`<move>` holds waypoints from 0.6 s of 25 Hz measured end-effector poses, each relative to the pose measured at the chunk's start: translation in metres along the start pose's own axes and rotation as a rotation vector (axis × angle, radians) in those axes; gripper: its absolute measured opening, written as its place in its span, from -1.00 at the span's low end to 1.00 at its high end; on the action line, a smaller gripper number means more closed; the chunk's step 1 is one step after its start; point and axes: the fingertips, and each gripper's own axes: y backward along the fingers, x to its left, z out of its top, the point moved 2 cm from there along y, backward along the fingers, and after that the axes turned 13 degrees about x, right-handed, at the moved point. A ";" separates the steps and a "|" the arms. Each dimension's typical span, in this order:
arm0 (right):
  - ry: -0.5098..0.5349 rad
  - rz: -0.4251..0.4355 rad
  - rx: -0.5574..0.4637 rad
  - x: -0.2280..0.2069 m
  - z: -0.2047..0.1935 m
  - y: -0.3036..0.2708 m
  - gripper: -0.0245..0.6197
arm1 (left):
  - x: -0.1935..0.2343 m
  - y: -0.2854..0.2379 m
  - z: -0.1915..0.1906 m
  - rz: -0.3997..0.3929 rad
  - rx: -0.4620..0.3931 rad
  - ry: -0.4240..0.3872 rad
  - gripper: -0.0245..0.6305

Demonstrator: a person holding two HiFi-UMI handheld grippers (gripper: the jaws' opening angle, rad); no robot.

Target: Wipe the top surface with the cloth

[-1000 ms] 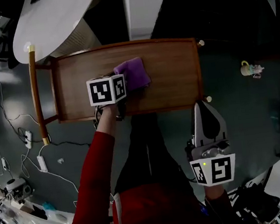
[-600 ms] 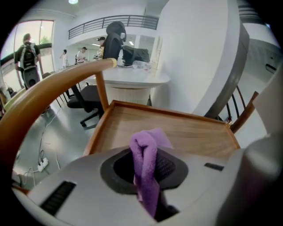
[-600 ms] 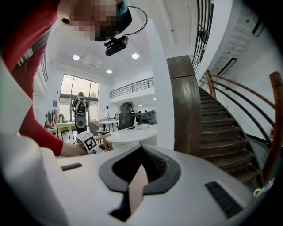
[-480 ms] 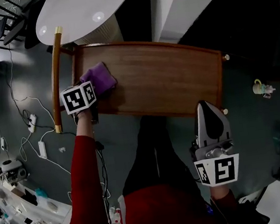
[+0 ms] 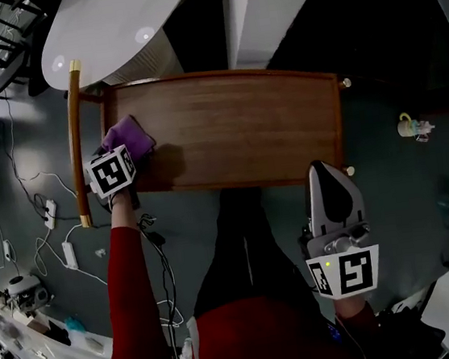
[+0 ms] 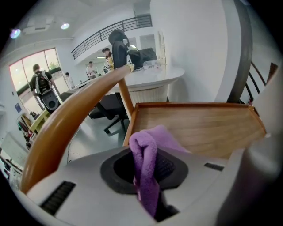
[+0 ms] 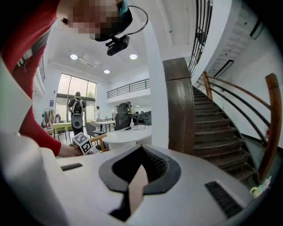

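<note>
On one wooden top (image 5: 234,129), one purple cloth (image 5: 131,136) between left tongs (image 5: 122,153).

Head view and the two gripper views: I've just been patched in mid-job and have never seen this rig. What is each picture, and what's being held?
There is no robot arm here: a person holds a two-jaw gripper in each hand. The head view looks steeply down from the person's head; each gripper view looks along that gripper's own jaws. The left gripper is shut on a purple cloth, which lies at the left end of the wooden top; nothing else is on it. The right gripper hangs off the near right corner, jaws together, empty.
</note>
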 end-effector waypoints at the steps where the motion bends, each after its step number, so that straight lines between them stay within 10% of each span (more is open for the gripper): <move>1: -0.007 -0.015 -0.001 -0.001 -0.001 0.003 -0.89 | -0.003 0.008 0.004 -0.005 -0.027 -0.024 -0.73; 7: -0.072 -0.144 -0.014 -0.033 -0.010 0.033 -0.89 | -0.160 0.098 0.017 -0.395 -0.199 -0.166 -0.73; 15: -0.156 -0.369 -0.040 -0.065 -0.028 0.092 -0.89 | -0.413 0.170 -0.031 -1.012 -0.058 -0.354 -0.73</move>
